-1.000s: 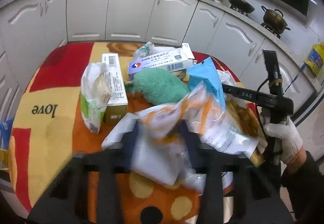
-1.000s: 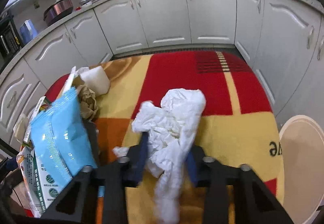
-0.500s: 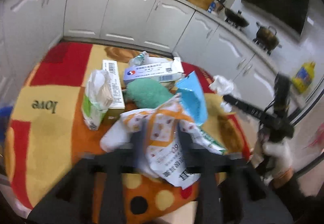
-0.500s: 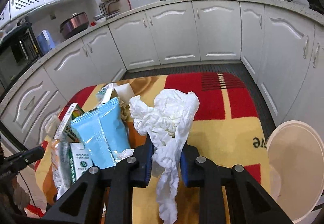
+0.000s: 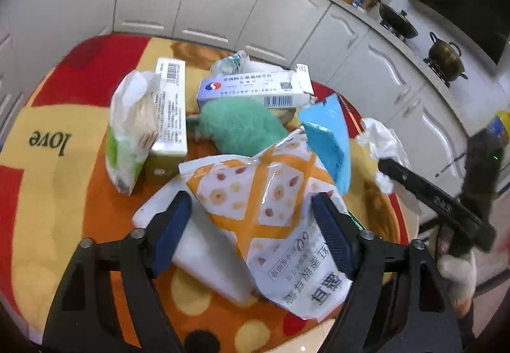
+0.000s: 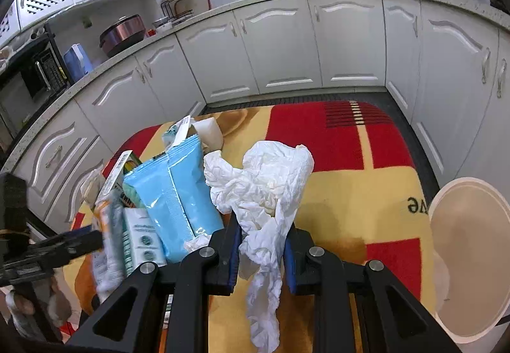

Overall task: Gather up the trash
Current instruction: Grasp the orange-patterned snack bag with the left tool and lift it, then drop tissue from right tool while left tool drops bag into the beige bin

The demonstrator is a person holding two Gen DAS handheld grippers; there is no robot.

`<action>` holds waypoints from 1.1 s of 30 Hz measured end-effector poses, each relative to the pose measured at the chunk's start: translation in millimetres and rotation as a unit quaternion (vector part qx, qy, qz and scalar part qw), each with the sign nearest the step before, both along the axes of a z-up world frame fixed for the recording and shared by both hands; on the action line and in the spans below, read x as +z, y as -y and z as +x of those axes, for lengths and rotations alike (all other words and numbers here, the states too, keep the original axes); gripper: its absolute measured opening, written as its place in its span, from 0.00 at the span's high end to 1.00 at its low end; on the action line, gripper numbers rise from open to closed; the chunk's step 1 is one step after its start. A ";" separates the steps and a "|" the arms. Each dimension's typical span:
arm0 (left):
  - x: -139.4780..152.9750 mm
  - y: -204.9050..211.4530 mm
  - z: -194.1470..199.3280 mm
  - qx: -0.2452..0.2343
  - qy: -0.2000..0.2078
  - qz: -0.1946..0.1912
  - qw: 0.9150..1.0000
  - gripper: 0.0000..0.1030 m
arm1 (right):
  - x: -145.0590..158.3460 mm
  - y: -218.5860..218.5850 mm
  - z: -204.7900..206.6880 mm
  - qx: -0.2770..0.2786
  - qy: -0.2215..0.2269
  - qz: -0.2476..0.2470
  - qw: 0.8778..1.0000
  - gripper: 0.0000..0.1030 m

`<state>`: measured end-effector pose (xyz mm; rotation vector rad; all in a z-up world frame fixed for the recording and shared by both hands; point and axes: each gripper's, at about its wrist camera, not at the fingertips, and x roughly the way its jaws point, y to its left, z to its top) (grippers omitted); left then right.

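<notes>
A pile of trash lies on a table with a red, yellow and orange cloth (image 5: pixel 47 161). My left gripper (image 5: pixel 251 225) hovers over the near end of the pile, its jaws opening. An orange-and-white snack bag (image 5: pixel 264 180) lies between them on a flat white packet (image 5: pixel 204 251), and the pads do not press on it. My right gripper (image 6: pixel 261 244) is shut on a crumpled white tissue (image 6: pixel 267 174), held up above the cloth with a tail hanging below the jaws. From the left wrist view that tissue (image 5: pixel 382 136) shows at the right edge of the pile.
The pile also holds a green cloth (image 5: pixel 239 126), a blue packet (image 6: pixel 172 190), a long white barcode box (image 5: pixel 255 88), a second box (image 5: pixel 169 107) and a green-and-white bag (image 5: pixel 130 129). A white bin (image 6: pixel 468 225) stands right of the table. White kitchen cabinets curve around behind.
My left gripper's jaws have spread and let go of the orange-and-white bag, which now rests on the pile. My right gripper has lifted the tissue up off the cloth.
</notes>
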<state>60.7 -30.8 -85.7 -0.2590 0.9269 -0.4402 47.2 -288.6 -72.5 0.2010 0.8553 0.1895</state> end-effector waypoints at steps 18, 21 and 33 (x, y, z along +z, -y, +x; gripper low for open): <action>69.6 21.5 -24.4 -0.072 0.067 -0.030 0.995 0.68 | 27.3 32.3 -29.4 -0.035 0.042 -0.011 0.998 0.79; 79.9 46.2 -18.8 -0.102 0.065 -0.044 0.992 0.69 | 30.8 58.1 -38.9 -0.064 0.046 -0.017 0.997 0.79; 58.2 242.2 3.5 -0.208 0.021 -0.030 0.978 0.69 | -6.7 195.7 -78.1 -0.228 -0.029 -0.043 0.972 0.79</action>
